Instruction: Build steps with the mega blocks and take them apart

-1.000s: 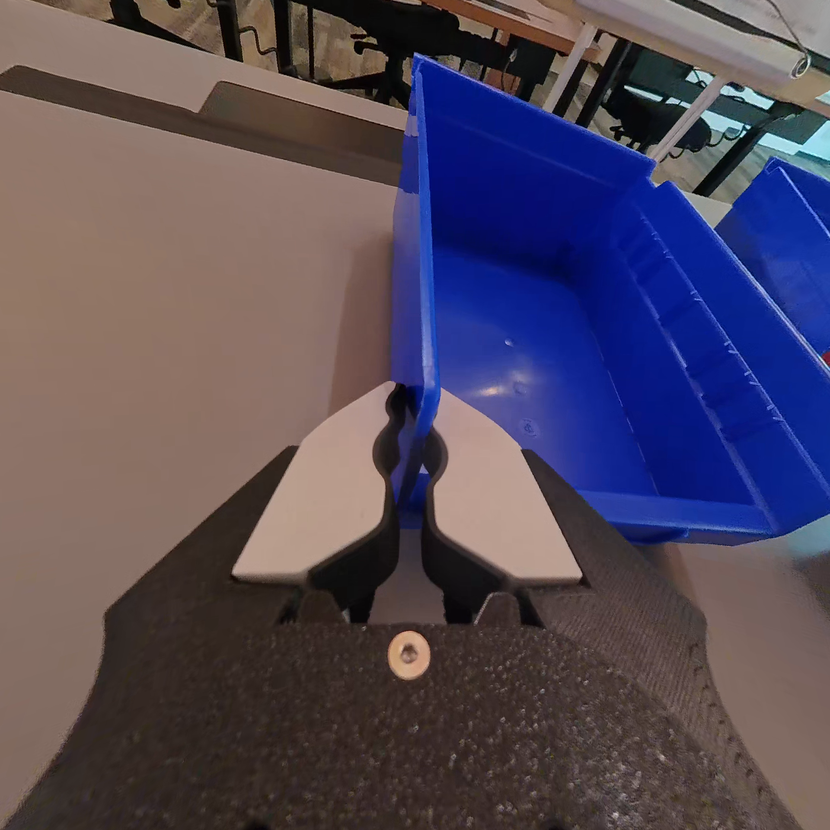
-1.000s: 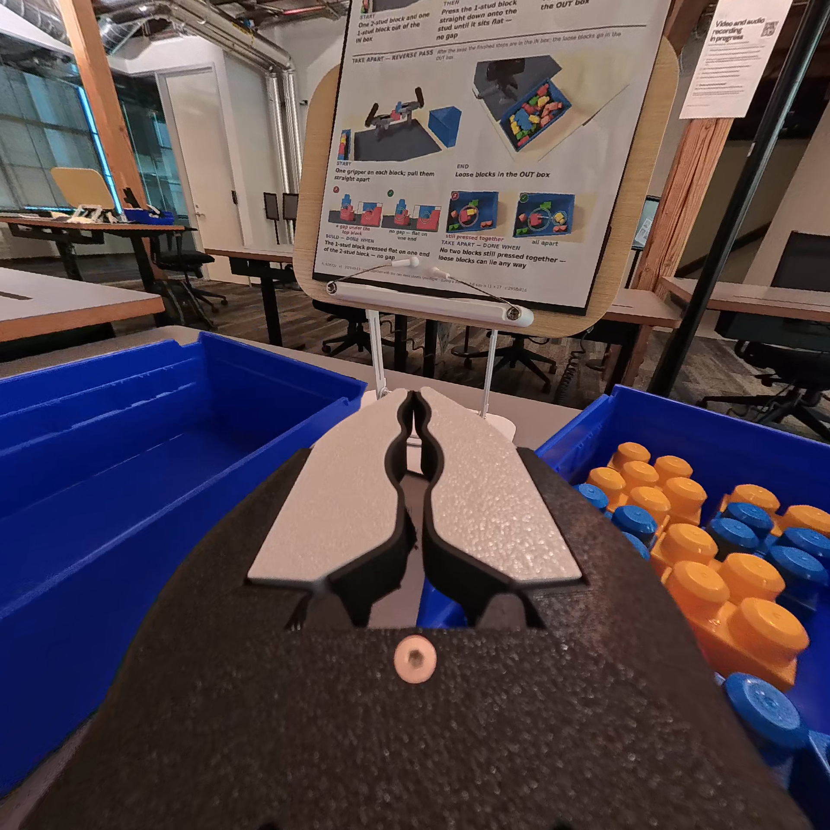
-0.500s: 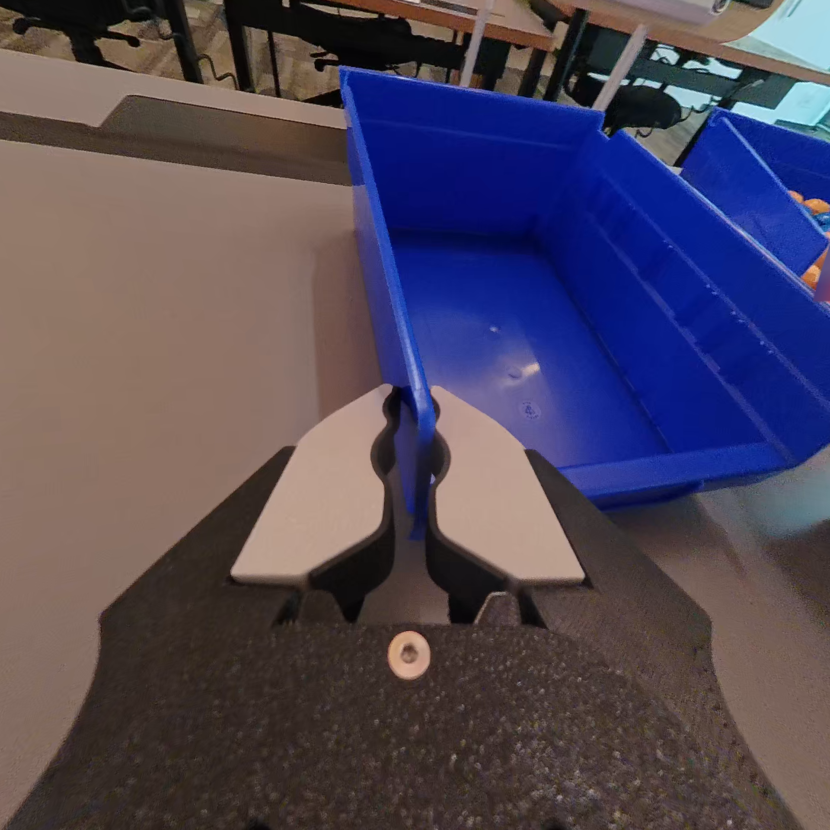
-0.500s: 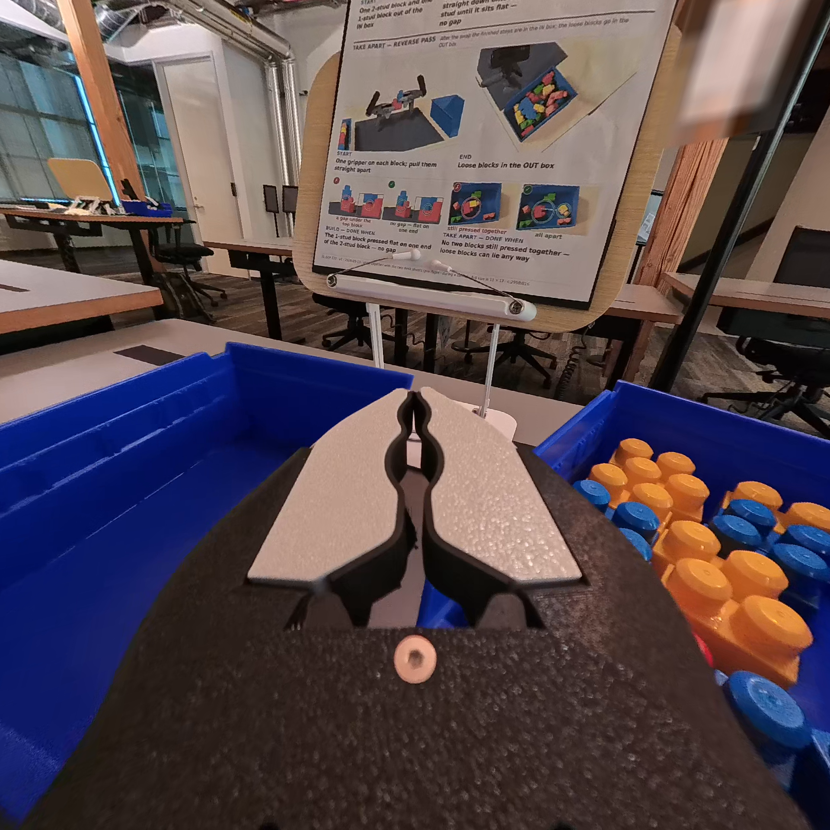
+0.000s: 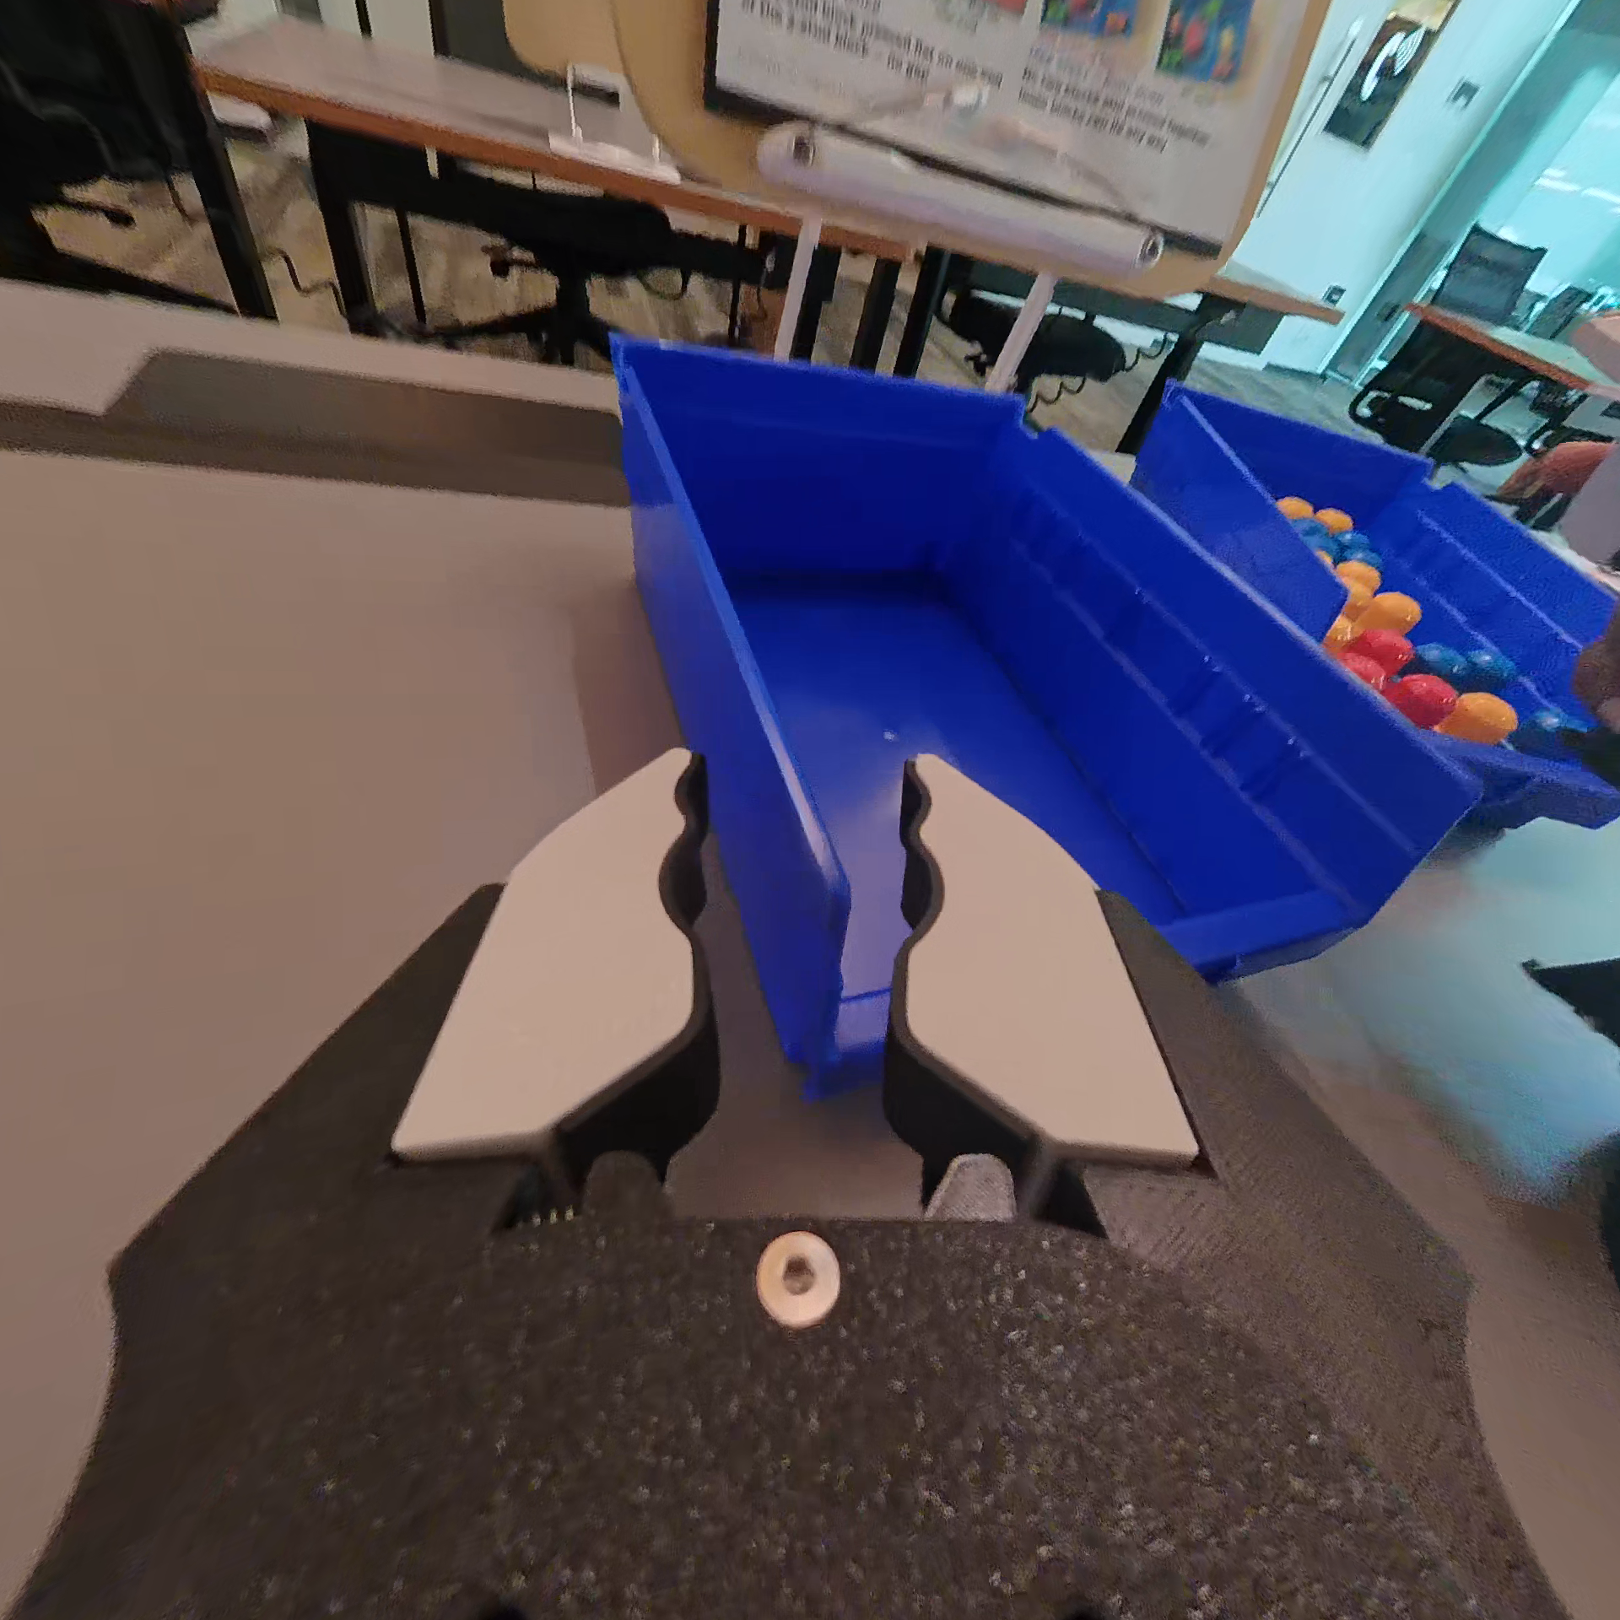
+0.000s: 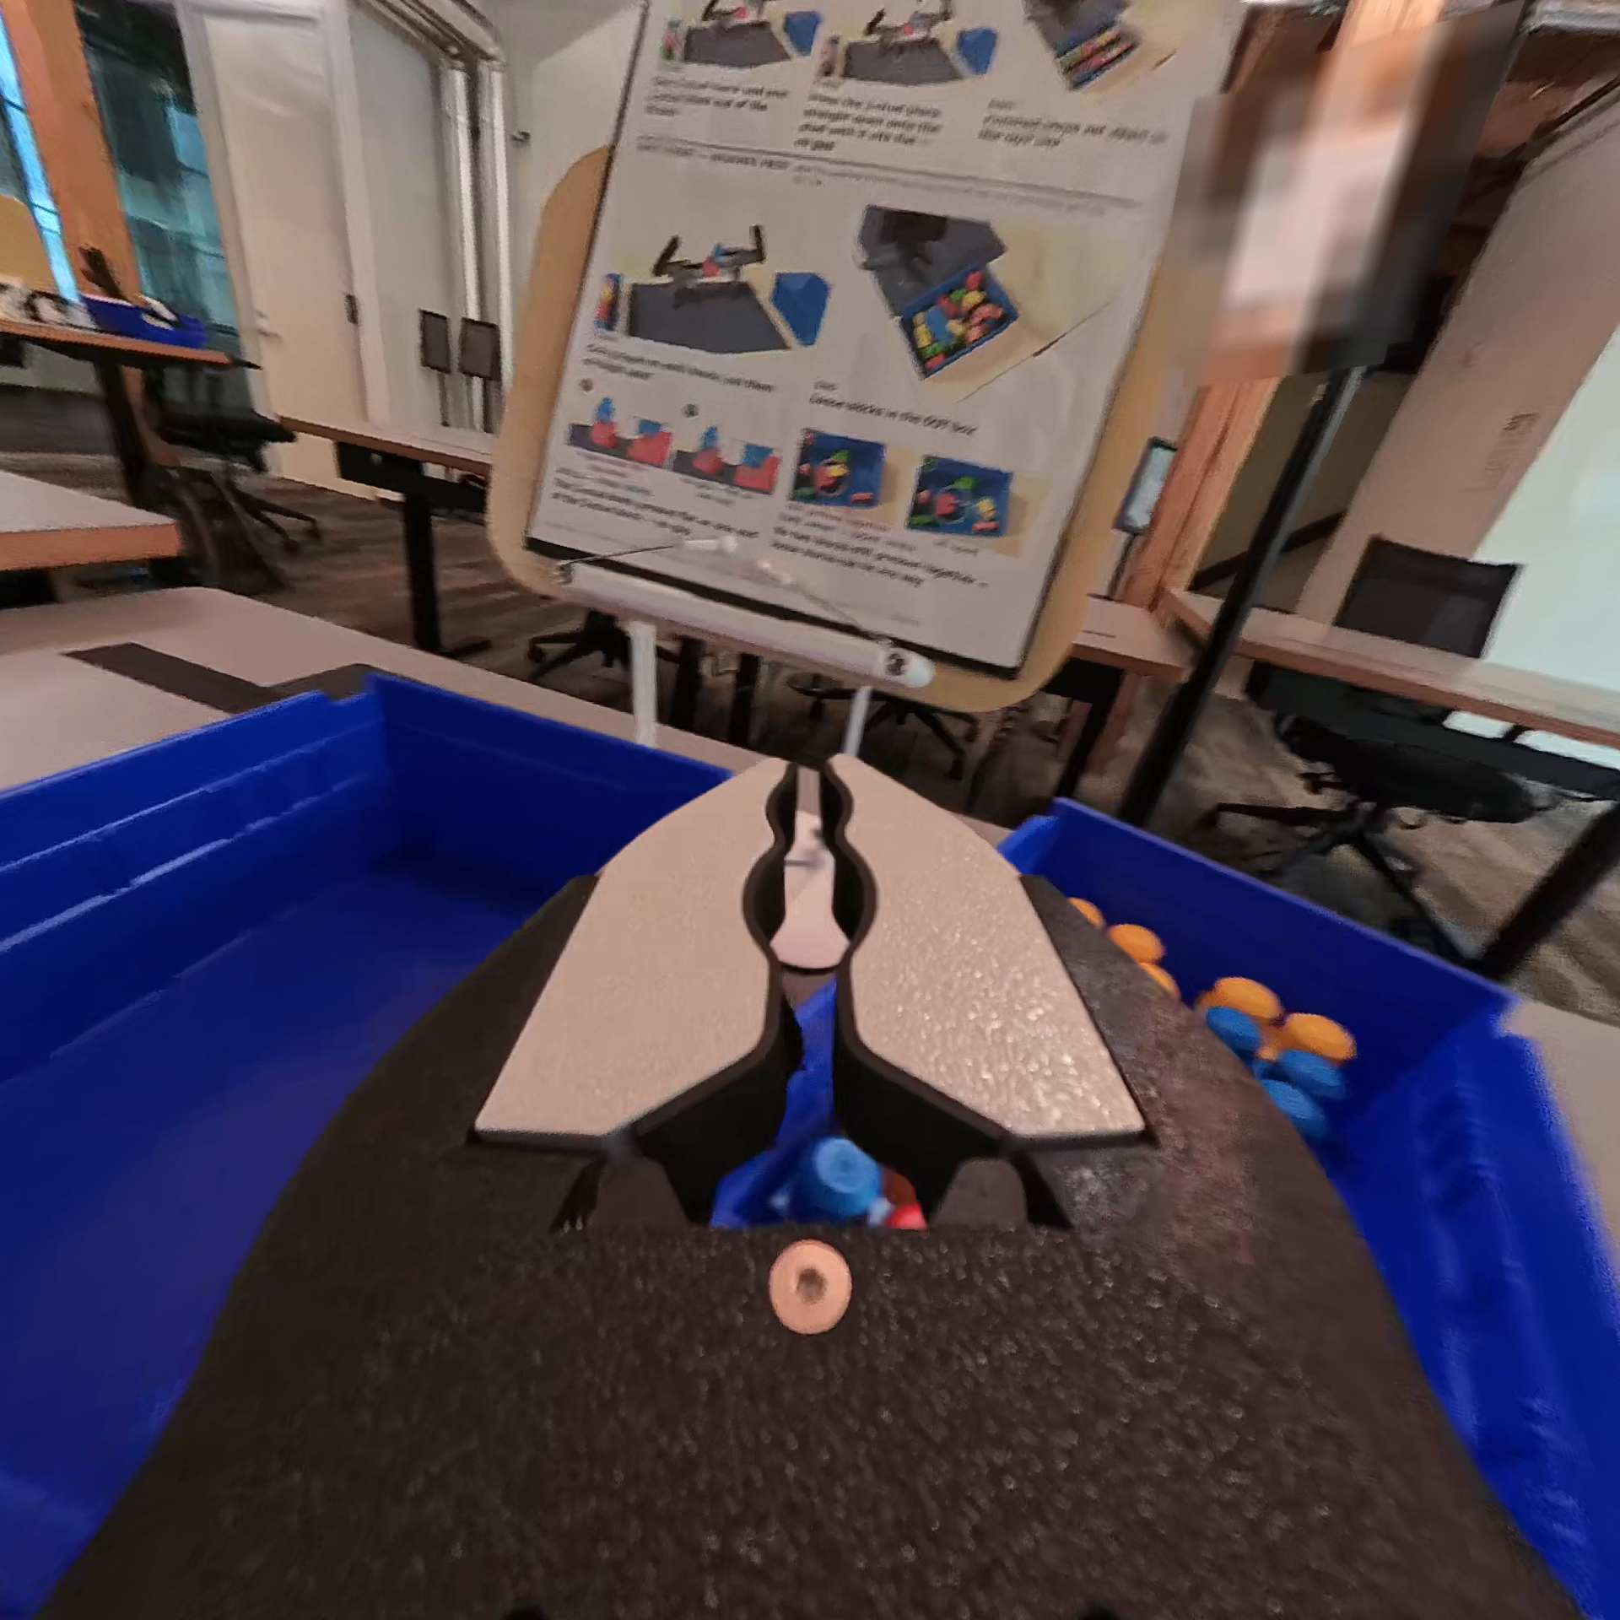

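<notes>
Left gripper [image 5: 799,771] standing with jaws spread wide, straddling the near left wall of the empty blue bin [image 5: 885,491] without pressing on it; a clear gap showing on either side of the wall. Bin resting on the grey table [image 5: 289,701], its floor bare and glossy.

Second blue bin [image 5: 1227,473] sitting just beside the empty one, on its right and slightly farther back, separated by a narrow gap. Holding the mega blocks [image 5: 1403,666]: orange, red and blue pieces heaped loosely inside. Whether any are pressed together not determinable from either view.

Right gripper [image 6: 811,771] hovering above the inner walls of the two bins, jaws drawn nearly together with only a thin slot between the tips, nothing clamped in them. Empty bin [image 6: 263,841] lying to its left, block bin [image 6: 1420,1140] to its right. Orange and blue block studs [image 6: 1271,1043] showing past the right finger; one blue stud and a scrap of red visible through the opening at the base of the fingers.

Instruction board [image 6: 841,307] standing upright on a white stand behind the bins, carrying printed pictures and text, partly blurred. Desks and office chairs [image 6: 1420,771] filling the room beyond. A blurred patch overlying the upper right of the right wrist view.
</notes>
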Demonstrator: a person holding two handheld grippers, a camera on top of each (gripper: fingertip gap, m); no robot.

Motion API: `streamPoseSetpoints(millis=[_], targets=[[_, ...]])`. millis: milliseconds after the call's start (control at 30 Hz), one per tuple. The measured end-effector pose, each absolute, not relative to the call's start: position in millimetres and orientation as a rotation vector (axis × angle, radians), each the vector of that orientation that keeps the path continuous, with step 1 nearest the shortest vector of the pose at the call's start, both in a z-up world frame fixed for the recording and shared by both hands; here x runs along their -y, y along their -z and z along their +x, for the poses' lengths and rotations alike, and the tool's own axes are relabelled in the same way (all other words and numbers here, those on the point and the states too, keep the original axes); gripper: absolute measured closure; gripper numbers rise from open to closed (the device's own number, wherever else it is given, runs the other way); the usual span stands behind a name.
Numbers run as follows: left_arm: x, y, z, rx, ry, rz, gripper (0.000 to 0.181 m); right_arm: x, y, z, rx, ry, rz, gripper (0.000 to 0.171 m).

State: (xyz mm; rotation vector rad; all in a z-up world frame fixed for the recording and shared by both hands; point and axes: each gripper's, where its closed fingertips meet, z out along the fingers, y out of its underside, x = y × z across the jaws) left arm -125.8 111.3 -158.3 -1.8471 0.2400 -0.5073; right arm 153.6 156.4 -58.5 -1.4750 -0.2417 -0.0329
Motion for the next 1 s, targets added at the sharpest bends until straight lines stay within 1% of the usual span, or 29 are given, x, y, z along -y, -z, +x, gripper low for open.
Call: streamPoseSetpoints(millis=[100, 200, 300, 400, 467, 567, 667, 700, 733, 767, 867, 1000], targets=[[-108.9, 141.8, -131.7, -0.248, 0.504, -1.790, 0.139, -141.0, 46.5, 198.0, 0.157, 0.144, -1.513, 0.152], [-105.8, 134.2, -131.8, -0.260, 0.529, -1.756, 0.138, -118.2, 51.8, 253.0, 0.049, 0.277, -1.569, 0.133], [-103.4, 129.2, -129.2, -0.273, 0.553, -1.726, 0.138, -93.6, 79.0, 302.0, -0.099, 0.324, -1.664, 0.122], [-102.2, 127.6, -125.6, -0.284, 0.583, -1.717, 0.138, -78.1, 119.1, 328.3, -0.210, 0.295, -1.772, 0.106], [-100.4, 124.7, -124.7, -0.291, 0.591, -1.707, 0.138, -75.8, 143.7, 334.4, -0.254, 0.264, -1.834, 0.103], [-97.9, 117.7, -125.4, -0.307, 0.579, -1.681, 0.139, -86.0, 169.2, 338.1, -0.282, 0.237, -1.899, 0.103], [-97.3, 117.0, -125.3, -0.317, 0.580, -1.679, 0.139, -102.7, 185.6, 342.1, -0.300, 0.215, -1.958, 0.112], [-96.9, 117.8, -125.2, -0.319, 0.582, -1.681, 0.140, -106.9, 188.4, 342.4, -0.304, 0.192, -1.967, 0.124], [-96.5, 118.2, -125.3, -0.321, 0.581, -1.681, 0.140, -108.7, 188.7, 344.9, -0.325, 0.179, -1.965, 0.150], [-96.0, 118.1, -125.7, -0.323, 0.577, -1.678, 0.140, -108.3, 189.2, 349.7, -0.345, 0.190, -1.968, 0.164], [-93.7, 117.1, -123.2, -0.349, 0.569, -1.673, 0.140, -102.9, 189.9, 351.6, -0.336, 0.201, -1.994, 0.165], [-85.8, 118.6, -110.1, -0.440, 0.555, -1.669, 0.141, -73.4, 189.8, 351.1, -0.332, 0.204, -1.995, 0.165]])
